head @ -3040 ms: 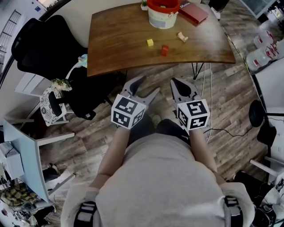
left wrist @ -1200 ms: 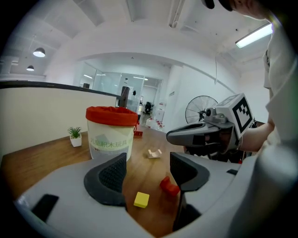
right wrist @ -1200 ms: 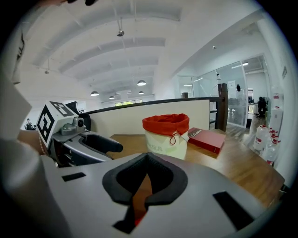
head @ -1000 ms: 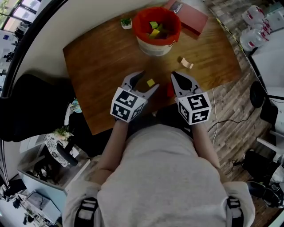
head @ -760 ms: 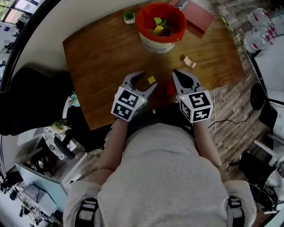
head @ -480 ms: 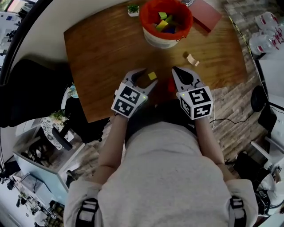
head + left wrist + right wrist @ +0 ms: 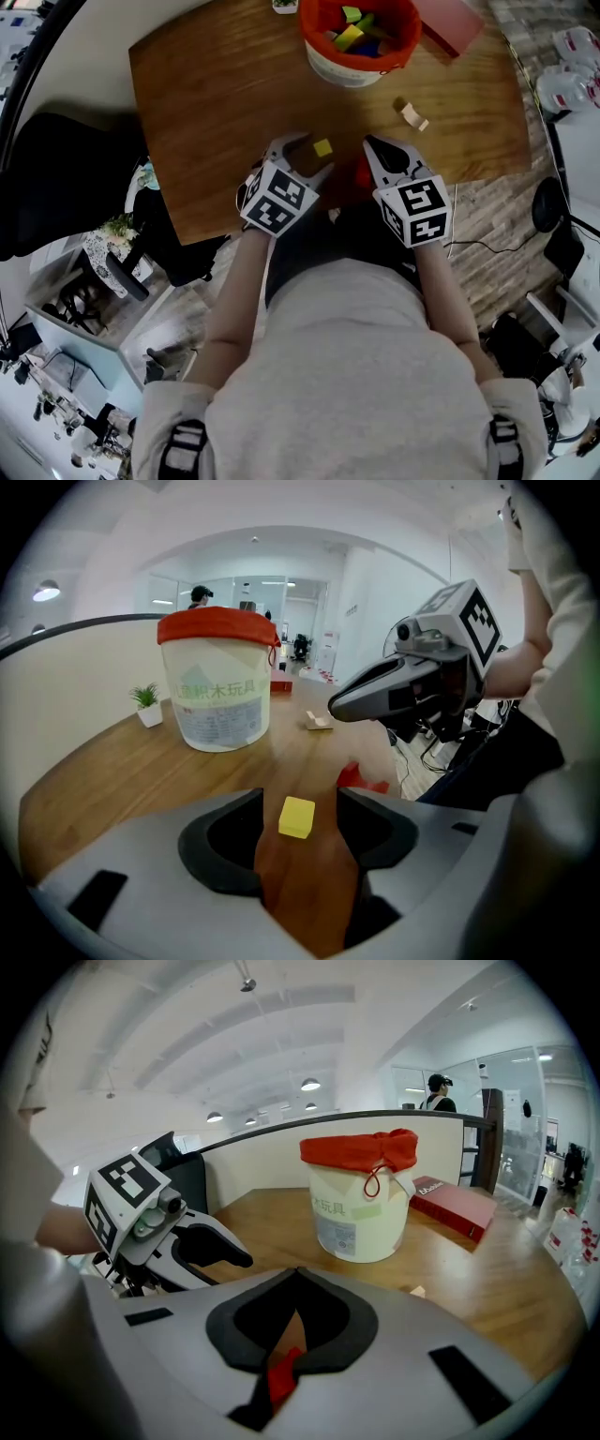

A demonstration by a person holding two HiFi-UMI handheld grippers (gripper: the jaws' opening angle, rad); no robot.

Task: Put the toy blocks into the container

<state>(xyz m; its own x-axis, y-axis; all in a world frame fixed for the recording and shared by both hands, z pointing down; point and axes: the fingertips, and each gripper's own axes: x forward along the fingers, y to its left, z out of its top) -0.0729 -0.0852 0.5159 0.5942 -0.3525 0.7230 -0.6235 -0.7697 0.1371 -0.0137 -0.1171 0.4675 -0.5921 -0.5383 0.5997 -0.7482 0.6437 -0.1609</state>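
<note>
Three blocks are left out on the bench (image 7: 216,103), so the job looks begun but well short of done. At the left, the left gripper (image 7: 302,156) points down over the near side of the bench. Its jaws stand apart, having just opened a little. The yellow block (image 7: 322,147) lies on the wood between their tips and touches neither, so nothing is held. At about one o'clock from that block stands the bucket (image 7: 349,71) with its red rim, and several coloured blocks (image 7: 350,37) already lie inside it. At four o'clock from the yellow block, close by, the red block (image 7: 361,172) lies on the bench, partly under the right gripper (image 7: 373,143). That gripper's jaws are closed together on nothing, and the red shows only through the hollow behind their tips. Further right, at four o'clock from the bucket, a pale wooden block (image 7: 410,115) lies apart from both grippers. By my reckoning the yellow one is next in line, with the red and the pale one to follow.
</note>
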